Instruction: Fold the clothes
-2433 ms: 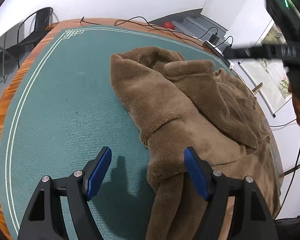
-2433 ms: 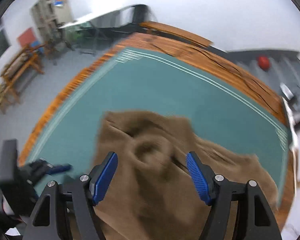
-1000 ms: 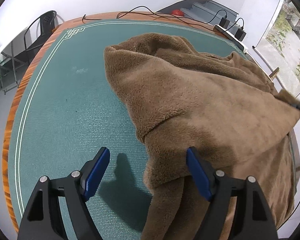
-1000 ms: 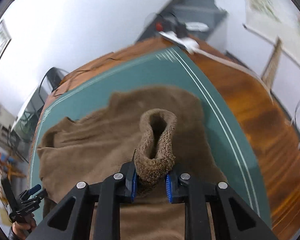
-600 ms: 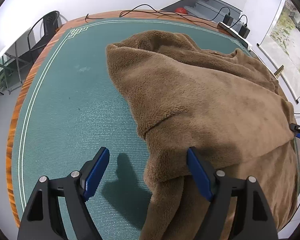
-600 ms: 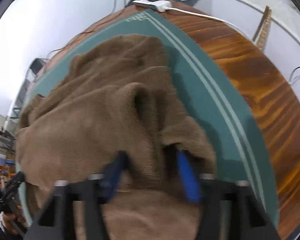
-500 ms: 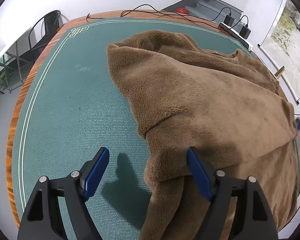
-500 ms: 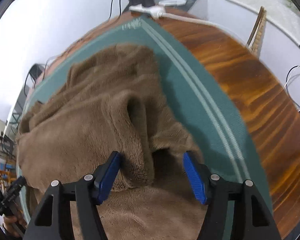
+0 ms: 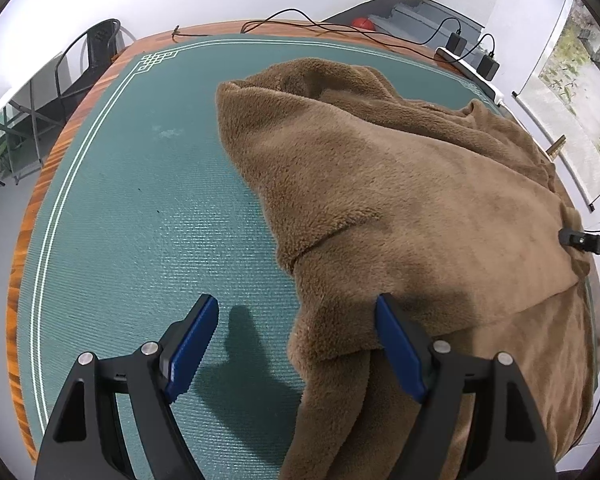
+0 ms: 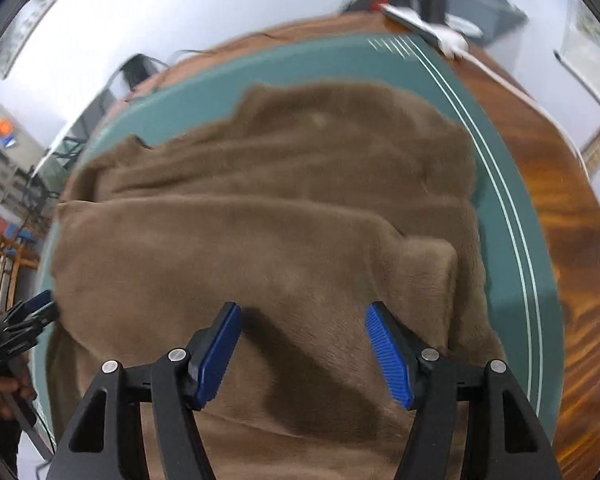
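Observation:
A brown fleece garment (image 9: 400, 200) lies on the green table mat (image 9: 140, 220), with one layer folded across it. My left gripper (image 9: 296, 344) is open and empty at the garment's near left edge, its right finger over the fleece. My right gripper (image 10: 302, 344) is open and empty just above the garment (image 10: 268, 232) in the right wrist view. The right gripper's tip (image 9: 580, 240) shows at the garment's right edge in the left wrist view. The left gripper (image 10: 28, 316) shows at the garment's left edge in the right wrist view.
The mat has a white border (image 9: 80, 152) and sits on a wooden table (image 10: 572, 240). Cables (image 9: 308, 24), chargers (image 9: 456, 42) and a power strip (image 9: 472, 76) lie at the far edge. A chair (image 9: 96, 56) stands beyond the far left corner. A scroll picture (image 9: 572, 92) hangs at right.
My right gripper pulled a fold of the garment across, opened and let it go, and has drawn back. The fold now lies flat. My left gripper has barely moved.

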Demonstrator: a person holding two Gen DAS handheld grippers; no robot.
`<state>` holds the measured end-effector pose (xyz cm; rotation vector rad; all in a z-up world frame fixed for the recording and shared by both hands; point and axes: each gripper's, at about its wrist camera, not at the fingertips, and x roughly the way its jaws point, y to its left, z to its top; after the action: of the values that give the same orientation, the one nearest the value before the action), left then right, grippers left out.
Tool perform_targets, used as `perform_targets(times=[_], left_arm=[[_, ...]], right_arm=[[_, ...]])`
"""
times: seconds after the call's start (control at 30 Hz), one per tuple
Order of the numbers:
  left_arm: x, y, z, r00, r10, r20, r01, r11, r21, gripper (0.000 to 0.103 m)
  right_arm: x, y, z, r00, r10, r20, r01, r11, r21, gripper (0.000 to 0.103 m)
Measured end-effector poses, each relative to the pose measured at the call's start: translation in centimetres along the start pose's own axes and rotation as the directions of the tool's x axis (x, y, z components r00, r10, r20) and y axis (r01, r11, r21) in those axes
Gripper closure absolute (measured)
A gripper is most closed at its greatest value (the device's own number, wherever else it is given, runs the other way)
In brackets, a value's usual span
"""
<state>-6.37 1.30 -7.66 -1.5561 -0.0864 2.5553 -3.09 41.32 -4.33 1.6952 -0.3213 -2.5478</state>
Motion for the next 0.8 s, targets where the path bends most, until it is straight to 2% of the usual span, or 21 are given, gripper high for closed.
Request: perform_targets(times=[0.1, 0.37, 0.47, 0.6, 0.8], left_arm=[[0.1, 0.3, -0.1, 1.000, -0.022, -0.001, 0.022, 1.000, -0.005, 0.021], [-0.8, 0.6, -0.1, 0.999, -0.044, 0.006, 0.044, 0.999, 0.008, 0.020], [-1.3, 0.9, 0.1, 0.999, -0.054, 0.007, 0.054, 0.998, -0.015, 0.020], [-0.7, 1.4, 0.5, 0.996, -0.094, -0.008, 0.093, 0.994, -0.059, 0.020], [-0.4, 2.0, 0.2, 0.990, -0.140, -0.009, 0.139, 0.986, -0.087, 0.020]], right_arm=[[0.2, -0.7, -0.3, 1.000, 0.016, -0.012, -0.016, 1.000, 0.012, 0.036], [0.1, 2.2, 0.5, 0.990, -0.126, -0.062, 0.121, 0.990, -0.076, 0.036], [-2.6, 6.3, 2.7, 0.997, -0.076, 0.012, 0.077, 0.984, -0.158, 0.036], [-3.7, 13.7, 5.7, 0.999, 0.027, 0.044, -0.012, 0.954, -0.300, 0.036], [-1.9, 23.9, 8.0, 0.992, 0.128, -0.002, -0.113, 0.871, -0.479, 0.036]])
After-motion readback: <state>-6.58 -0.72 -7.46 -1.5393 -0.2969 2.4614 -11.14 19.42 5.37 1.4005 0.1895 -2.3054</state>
